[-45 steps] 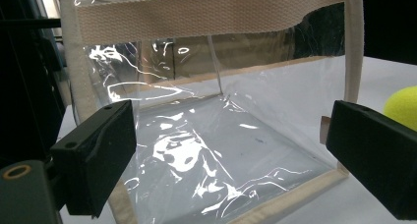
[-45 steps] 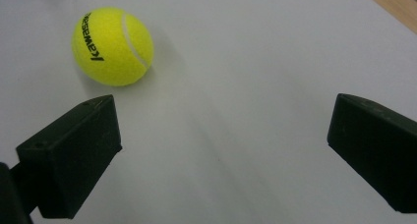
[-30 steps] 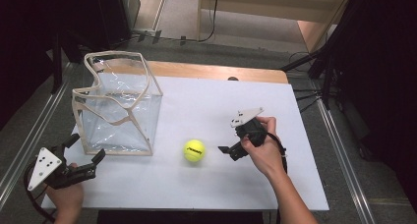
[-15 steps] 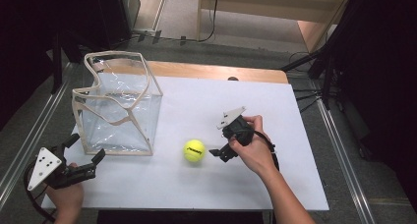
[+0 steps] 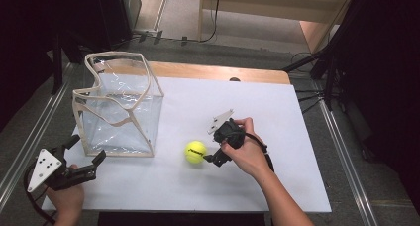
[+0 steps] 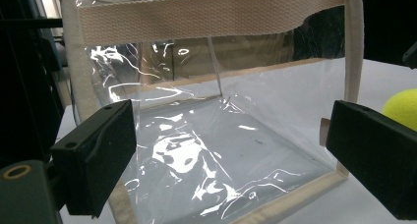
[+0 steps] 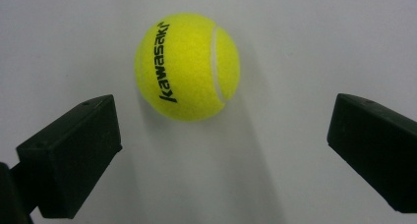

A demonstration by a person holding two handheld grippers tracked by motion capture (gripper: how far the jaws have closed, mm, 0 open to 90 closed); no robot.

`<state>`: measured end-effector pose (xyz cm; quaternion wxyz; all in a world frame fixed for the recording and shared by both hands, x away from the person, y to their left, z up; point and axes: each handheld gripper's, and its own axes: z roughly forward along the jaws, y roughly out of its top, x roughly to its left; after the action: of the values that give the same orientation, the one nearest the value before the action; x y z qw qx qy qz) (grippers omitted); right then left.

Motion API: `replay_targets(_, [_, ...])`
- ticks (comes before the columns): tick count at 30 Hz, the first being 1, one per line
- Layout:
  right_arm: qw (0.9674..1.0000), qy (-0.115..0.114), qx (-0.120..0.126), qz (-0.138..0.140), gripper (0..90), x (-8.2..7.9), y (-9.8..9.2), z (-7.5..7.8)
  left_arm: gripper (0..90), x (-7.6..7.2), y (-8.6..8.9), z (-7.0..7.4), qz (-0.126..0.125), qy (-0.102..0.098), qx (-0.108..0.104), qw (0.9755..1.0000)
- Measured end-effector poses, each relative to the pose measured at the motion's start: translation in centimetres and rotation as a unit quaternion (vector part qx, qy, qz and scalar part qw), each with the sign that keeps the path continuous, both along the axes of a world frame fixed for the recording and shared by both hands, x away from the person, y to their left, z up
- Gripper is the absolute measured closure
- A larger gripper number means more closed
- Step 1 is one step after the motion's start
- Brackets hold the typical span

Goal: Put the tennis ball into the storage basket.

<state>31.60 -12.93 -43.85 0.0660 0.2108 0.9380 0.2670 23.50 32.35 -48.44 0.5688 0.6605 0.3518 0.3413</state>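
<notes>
Yellow felt, the tennis ball (image 7: pixel 187 67) is lying on the white table (image 5: pixel 297 137) just ahead of our right gripper (image 7: pixel 221 155), jaws apart and not touching it, while our left gripper (image 5: pixel 81 161) is waiting open by the clear bag (image 5: pixel 119 107).

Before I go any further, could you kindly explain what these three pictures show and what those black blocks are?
A person sits at a white table with a hand-held claw in each hand. The overhead picture looks down on the table. The other two come from cameras riding on each claw, so the black blocks are that claw's own jaws. The left claw points at a clear plastic bag with cloth edging; its jaws stand open and hold nothing. The right claw is open too, aimed at a yellow tennis ball lying just beyond the jaws, not gripped.
</notes>
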Motion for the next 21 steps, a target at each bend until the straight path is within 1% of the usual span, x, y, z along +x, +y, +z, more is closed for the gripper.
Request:
replay_targets(2, [1.0,0.001,-0.003,0.002,0.0,0.0,0.3,-0.1,5.4,0.0,0.0,0.0,0.0,0.0,-0.001,1.0])
replay_targets(4, [1.0,-0.005,0.001,0.004,0.0,0.1,0.6,-0.2,5.4,0.0,0.0,0.0,0.0,0.0,-0.001,1.0])
replay_targets(5, [1.0,0.0,-0.003,-0.003,1.1,0.0,0.7,-0.2,5.4,0.0,0.0,0.0,0.0,0.0,-0.001,1.0])
replay_targets(6, [1.0,-0.004,-0.001,0.001,6.6,0.0,0.9,-0.2,5.3,0.0,0.0,0.0,0.0,0.0,-0.001,1.0])
replay_targets(7, [1.0,-0.008,0.0,0.001,6.9,0.1,1.0,-0.3,5.4,0.0,0.0,0.0,0.0,0.0,-0.001,1.0])
replay_targets(8, [1.0,-0.004,-0.002,-0.001,6.9,0.1,1.3,-0.4,5.3,0.0,0.0,0.0,0.0,0.0,-0.001,1.0])
replay_targets(9, [1.0,-0.006,-0.005,0.006,6.9,0.2,1.5,-0.5,5.4,0.0,0.0,0.0,0.0,0.0,-0.001,1.0])
replay_targets(11, [0.9999,0.005,-0.011,0.009,6.9,0.1,2.0,-0.7,5.3,0.0,0.0,0.0,0.0,0.0,-0.001,1.0])
replay_targets(12, [0.9998,0.006,-0.011,0.016,6.9,0.1,2.2,-0.9,5.3,0.0,0.0,0.0,0.0,0.0,-0.001,1.0])
replay_targets(13, [0.9998,0.009,-0.013,0.011,6.9,0.0,2.4,-0.9,5.4,0.0,0.0,0.0,0.0,0.0,-0.001,1.0])
replay_targets(14, [0.9996,0.007,-0.013,0.023,6.9,0.2,2.6,-1.1,5.4,0.0,0.0,0.0,-0.001,0.0,-0.002,1.0])
replay_targets(16, [0.9996,0.018,-0.016,0.015,6.9,0.1,2.9,-1.2,5.4,0.0,0.0,0.0,0.0,0.0,-0.001,1.0])
replay_targets(17, [0.9994,0.018,-0.015,0.024,6.9,0.2,3.2,-1.3,5.3,0.0,0.0,0.0,0.0,0.0,-0.001,1.0])
replay_targets(18, [0.9994,0.021,-0.019,0.019,6.9,0.1,3.3,-1.4,5.3,0.0,0.0,0.0,0.0,0.0,-0.002,1.0])
replay_targets(19, [0.9993,0.019,-0.017,0.029,6.9,0.2,3.5,-1.5,5.3,0.0,0.0,0.0,-0.001,0.0,-0.002,1.0])
replay_targets(20, [0.9993,0.021,-0.022,0.021,6.9,0.1,3.6,-1.5,5.4,0.0,0.0,0.0,0.0,0.001,-0.001,1.0])
replay_targets(21, [0.9992,0.022,-0.023,0.022,6.9,0.2,3.7,-1.7,5.4,0.0,0.0,0.0,0.0,0.001,-0.002,1.0])
